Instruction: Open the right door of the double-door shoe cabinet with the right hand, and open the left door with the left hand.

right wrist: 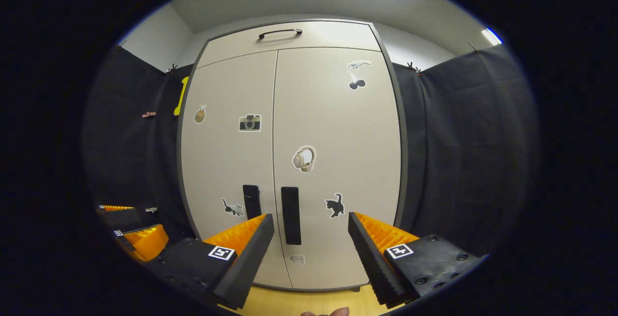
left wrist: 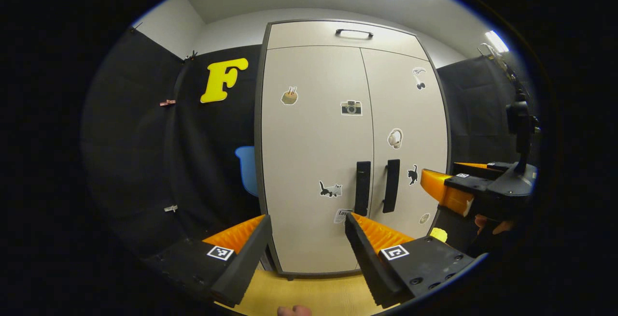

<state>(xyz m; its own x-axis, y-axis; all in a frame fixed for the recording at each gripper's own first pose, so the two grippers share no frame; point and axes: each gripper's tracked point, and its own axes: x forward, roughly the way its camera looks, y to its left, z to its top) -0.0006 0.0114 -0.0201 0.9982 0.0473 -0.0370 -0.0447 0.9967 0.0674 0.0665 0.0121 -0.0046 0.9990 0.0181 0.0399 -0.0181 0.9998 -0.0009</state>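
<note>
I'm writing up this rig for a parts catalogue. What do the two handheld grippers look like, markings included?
Both look alike. The left gripper and the right gripper each have two long ribbed fingers on blocky black bodies with visible screw heads. Each body carries a small square black-and-white marker near the finger's base. Seen from the left gripper view, the right gripper carries a dark post-like mount on top.

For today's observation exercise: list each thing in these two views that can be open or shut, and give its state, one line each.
Left door: shut.
Right door: shut.
Top drawer: shut.
Left door handle: untouched.
Right door handle: untouched.
Left gripper: open, holding nothing, short of the cabinet.
Right gripper: open, holding nothing, its handle seen between the fingers.
</note>
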